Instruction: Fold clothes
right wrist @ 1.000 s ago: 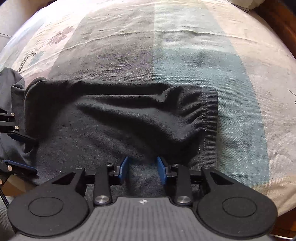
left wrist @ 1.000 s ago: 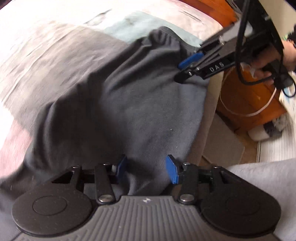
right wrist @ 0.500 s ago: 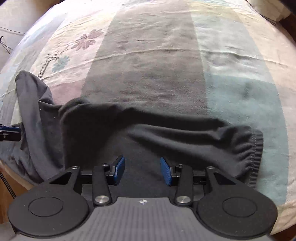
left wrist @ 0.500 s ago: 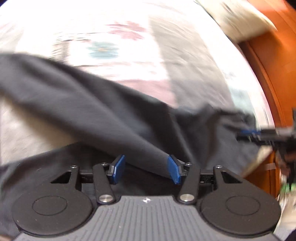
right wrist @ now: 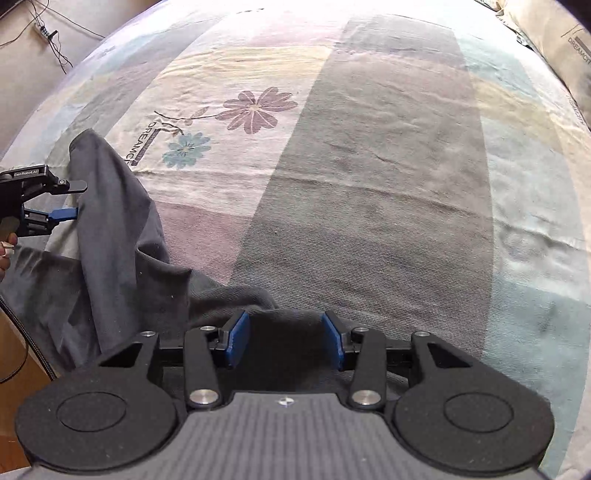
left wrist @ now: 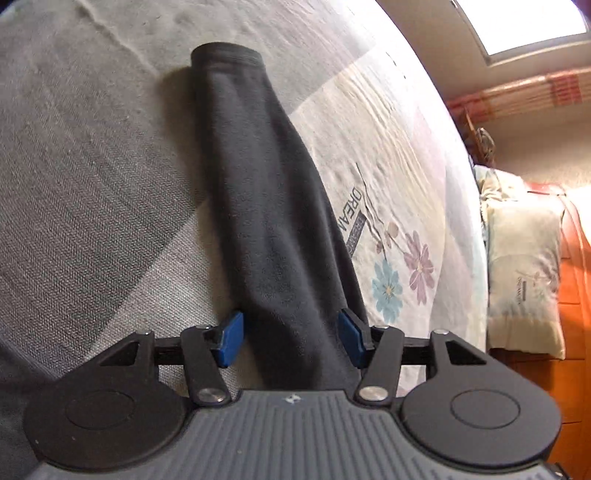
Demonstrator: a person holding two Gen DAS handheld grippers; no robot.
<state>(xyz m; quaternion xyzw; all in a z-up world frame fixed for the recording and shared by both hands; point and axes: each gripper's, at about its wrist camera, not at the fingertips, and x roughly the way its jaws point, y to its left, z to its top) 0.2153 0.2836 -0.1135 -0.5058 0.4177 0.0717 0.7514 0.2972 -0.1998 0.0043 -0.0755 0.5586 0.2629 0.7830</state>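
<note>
Dark grey trousers (left wrist: 273, 221) lie on a flowered bedspread (left wrist: 399, 147). One leg runs from between my left gripper's (left wrist: 291, 339) jaws up to its cuff (left wrist: 225, 55). Those jaws are opening; the leg lies between the blue pads, with a gap at the left one. In the right wrist view the same leg (right wrist: 110, 206) stretches up at the left, and the left gripper (right wrist: 70, 199) straddles its edge. My right gripper (right wrist: 285, 339) hangs over the trousers' wide end with pads apart. Dark cloth fills the gap, and no squeeze shows.
A pillow (left wrist: 524, 273) rests against an orange wooden headboard (left wrist: 576, 295) at the right. A bright window (left wrist: 535, 26) is above. A power strip with cables (right wrist: 44, 29) lies on the floor past the bed's far left. A hand (right wrist: 3, 254) holds the left gripper.
The left gripper swung away from the trousers' body, rolled, and now looks along one leg with wider jaws. The right gripper rose and shifted, and the elastic waistband has left its view.
</note>
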